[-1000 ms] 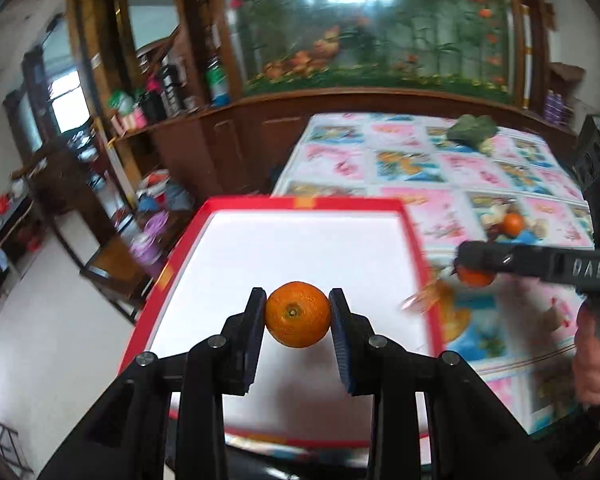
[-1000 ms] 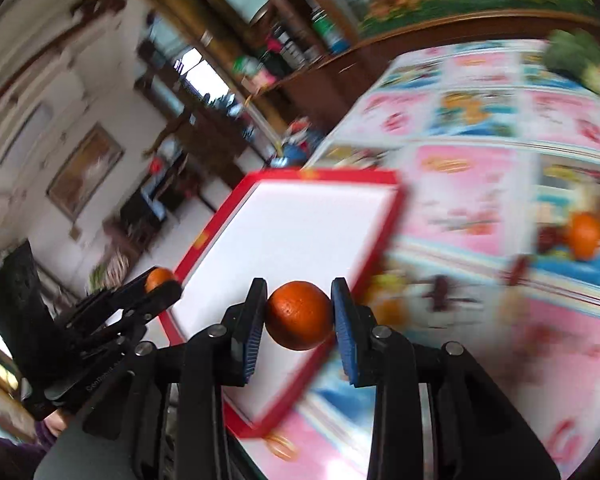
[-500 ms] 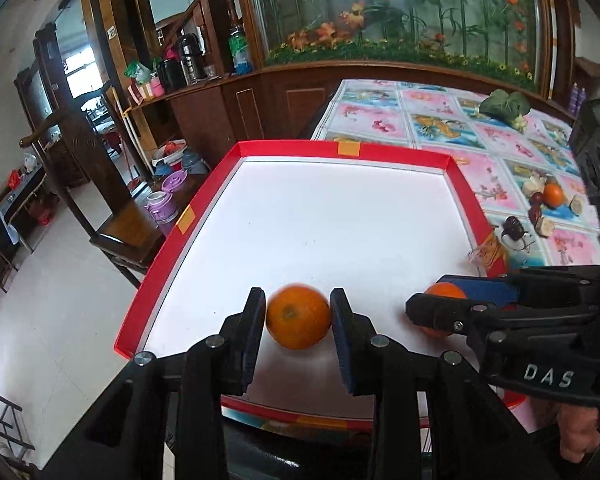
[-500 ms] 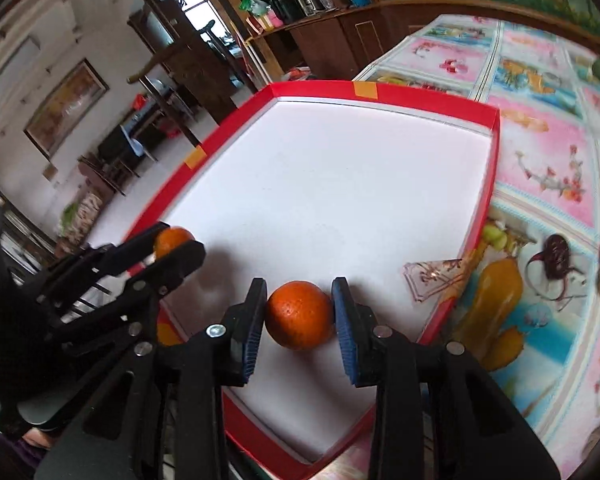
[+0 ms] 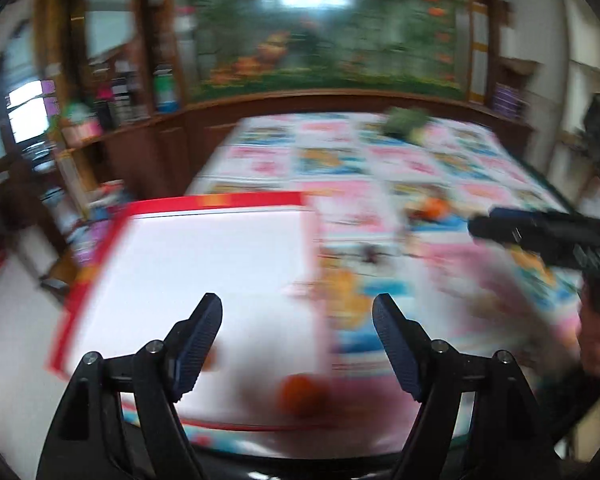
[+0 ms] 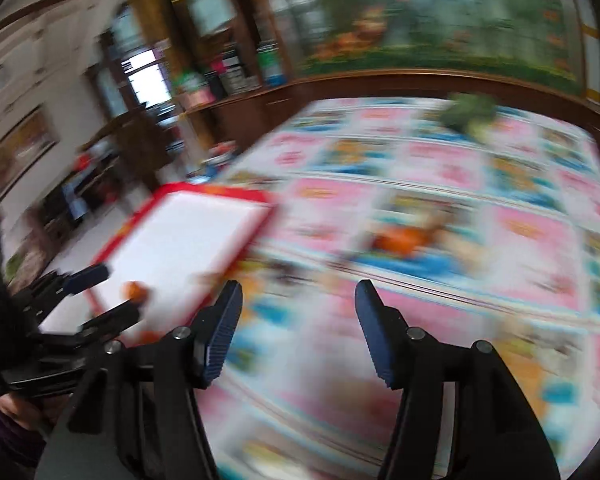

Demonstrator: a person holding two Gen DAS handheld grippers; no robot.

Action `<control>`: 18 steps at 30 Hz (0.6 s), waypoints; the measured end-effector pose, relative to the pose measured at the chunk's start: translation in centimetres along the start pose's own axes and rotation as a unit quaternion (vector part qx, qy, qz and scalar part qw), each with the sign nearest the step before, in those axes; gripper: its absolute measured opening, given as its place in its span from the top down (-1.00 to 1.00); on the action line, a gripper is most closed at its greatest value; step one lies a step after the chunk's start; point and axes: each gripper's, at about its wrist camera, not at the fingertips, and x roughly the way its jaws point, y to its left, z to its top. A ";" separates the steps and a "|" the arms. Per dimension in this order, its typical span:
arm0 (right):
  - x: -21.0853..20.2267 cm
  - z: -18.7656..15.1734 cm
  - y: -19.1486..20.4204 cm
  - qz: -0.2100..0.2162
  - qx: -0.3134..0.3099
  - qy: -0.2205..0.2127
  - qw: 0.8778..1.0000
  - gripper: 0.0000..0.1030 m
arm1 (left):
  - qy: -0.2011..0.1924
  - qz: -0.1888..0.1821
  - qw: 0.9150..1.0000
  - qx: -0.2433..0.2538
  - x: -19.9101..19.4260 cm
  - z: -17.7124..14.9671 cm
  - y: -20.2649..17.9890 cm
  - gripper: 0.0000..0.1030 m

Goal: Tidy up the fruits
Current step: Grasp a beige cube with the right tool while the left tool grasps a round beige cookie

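Gaping left claw (image 5: 298, 320) — empty, orange (image 5: 300, 394) on red-rimmed tray (image 5: 220, 201), right claw (image 6: 298, 312) spread.

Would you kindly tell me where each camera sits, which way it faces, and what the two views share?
Left wrist: behind the open left claw, facing the red-rimmed tray; right claw and a hand at right.
Right wrist: behind the open right claw, facing the patterned tablecloth; left claw at left.
Shared: tray, an orange on it, tablecloth.
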 end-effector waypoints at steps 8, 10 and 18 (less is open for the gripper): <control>-2.4 -1.8 -9.6 -0.076 0.058 0.040 0.995 -0.17 | 0.044 -0.090 0.992 0.070 3.0 0.7 -9.1 -0.51; -1.3 -1.7 -10.1 -0.077 0.054 0.051 0.994 -0.17 | 0.049 -0.089 0.991 0.088 3.6 0.7 -10.5 -0.51; 2.5 -1.6 -10.8 -0.098 0.042 0.080 0.991 -0.04 | 0.082 -0.090 0.989 0.089 5.4 0.4 -11.4 -0.50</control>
